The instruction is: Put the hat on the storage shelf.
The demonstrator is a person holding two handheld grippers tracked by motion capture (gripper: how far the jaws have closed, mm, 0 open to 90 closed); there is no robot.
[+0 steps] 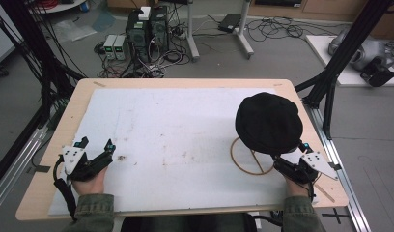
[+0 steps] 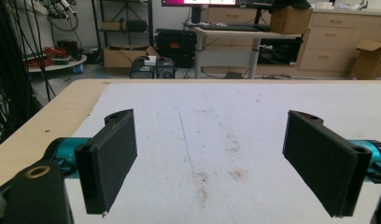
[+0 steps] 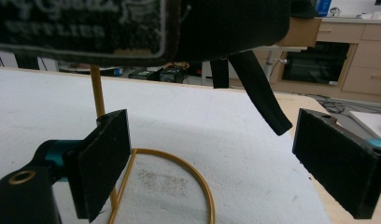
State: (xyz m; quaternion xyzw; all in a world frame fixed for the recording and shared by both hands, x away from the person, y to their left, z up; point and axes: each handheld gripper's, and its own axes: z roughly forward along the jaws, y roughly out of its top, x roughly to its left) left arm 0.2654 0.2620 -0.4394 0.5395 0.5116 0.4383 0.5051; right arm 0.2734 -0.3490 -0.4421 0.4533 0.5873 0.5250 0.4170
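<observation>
A black cap (image 1: 268, 122) sits on top of a thin gold wire stand whose ring base (image 1: 247, 157) lies on the white mat at the right. From the right gripper view the cap (image 3: 146, 28) hangs overhead with its strap (image 3: 261, 91) dangling, and the stand's upright rod (image 3: 97, 91) and ring (image 3: 198, 182) lie just ahead. My right gripper (image 1: 289, 157) is open, low by the ring, under the cap's near edge, with nothing between its jaws (image 3: 216, 163). My left gripper (image 1: 96, 147) rests open on the mat at the left, holding nothing (image 2: 209, 161).
The white mat (image 1: 175, 140) covers most of the wooden table (image 1: 79, 96); it bears faint stains near the middle. Black frame posts (image 1: 337, 63) stand by the table's right side. Computers and cables (image 1: 147, 34) lie on the floor beyond the far edge.
</observation>
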